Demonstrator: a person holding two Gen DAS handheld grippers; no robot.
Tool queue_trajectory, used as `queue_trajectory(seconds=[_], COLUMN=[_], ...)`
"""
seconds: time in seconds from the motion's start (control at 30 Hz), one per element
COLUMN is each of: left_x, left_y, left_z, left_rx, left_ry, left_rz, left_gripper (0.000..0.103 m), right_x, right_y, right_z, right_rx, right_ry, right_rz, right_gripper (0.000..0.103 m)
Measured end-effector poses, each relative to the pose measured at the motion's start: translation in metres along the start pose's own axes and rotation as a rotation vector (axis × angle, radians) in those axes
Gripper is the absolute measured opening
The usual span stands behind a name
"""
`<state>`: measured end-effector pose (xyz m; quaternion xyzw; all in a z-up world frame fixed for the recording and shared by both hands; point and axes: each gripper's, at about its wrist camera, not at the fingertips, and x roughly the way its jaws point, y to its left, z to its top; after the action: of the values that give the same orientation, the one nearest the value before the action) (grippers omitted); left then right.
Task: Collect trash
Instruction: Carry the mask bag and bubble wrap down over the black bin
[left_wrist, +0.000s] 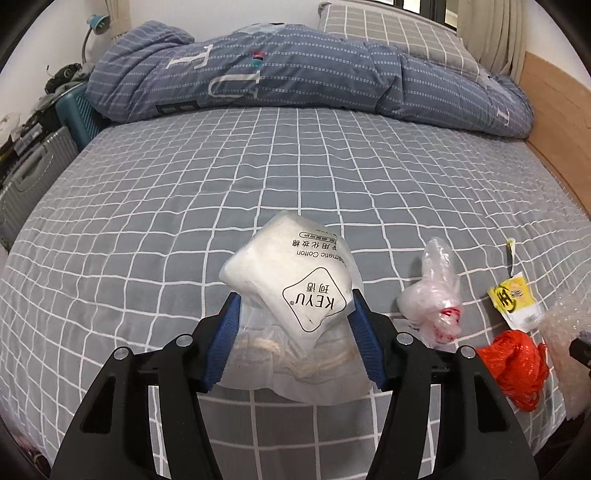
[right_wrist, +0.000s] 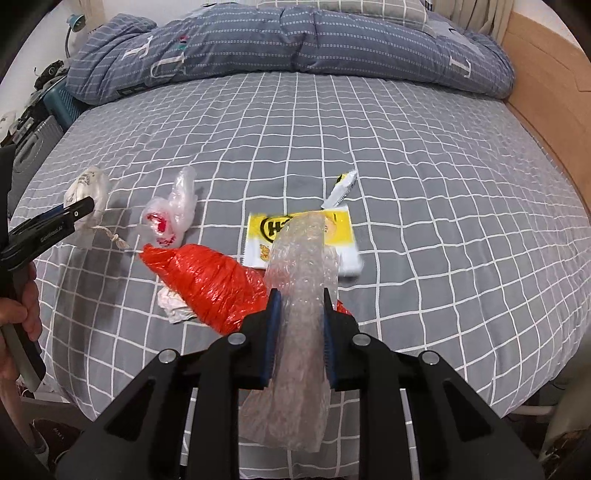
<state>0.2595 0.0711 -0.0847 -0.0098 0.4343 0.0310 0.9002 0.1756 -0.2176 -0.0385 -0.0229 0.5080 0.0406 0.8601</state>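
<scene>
Crinkling, maybe bubble-lined: clear wrap (right_wrist: 299, 295).

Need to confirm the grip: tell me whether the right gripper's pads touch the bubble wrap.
Touching. The right wrist view shows both blue pads of the right gripper pressed against the bubble wrap.

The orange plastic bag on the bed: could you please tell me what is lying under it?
A crumpled white scrap pokes out from under the orange plastic bag; the yellow wrapper lies behind. The rest beneath is covered.
</scene>
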Motion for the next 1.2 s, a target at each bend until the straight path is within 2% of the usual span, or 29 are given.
queue_trajectory(seconds=[0.33,0.73,1.2], left_x=[-0.025,-0.053,-0.081], left_y=[0.004,0.003,-0.010], left_z=[-0.017,-0.034,-0.058], left_rx=[-0.018,-0.036,-0.032], left_ry=[-0.006,-0.025,-0.031], left_rz=[-0.016,-0.033,-0.055], left_gripper=[0.058,0.057,0.057], right_x=[-0.014,-0.038,-0.048], right_y=[0.008,0.022,0.034], right_z=[-0.007,-0.016,-0.039], right_rx=[0.000,0.000,-0.021], right_ry=[-0.018,-0.108,-0.133], right_rz=[0.015,0.020,0.033], right_gripper=[0.020,0.019,0.018])
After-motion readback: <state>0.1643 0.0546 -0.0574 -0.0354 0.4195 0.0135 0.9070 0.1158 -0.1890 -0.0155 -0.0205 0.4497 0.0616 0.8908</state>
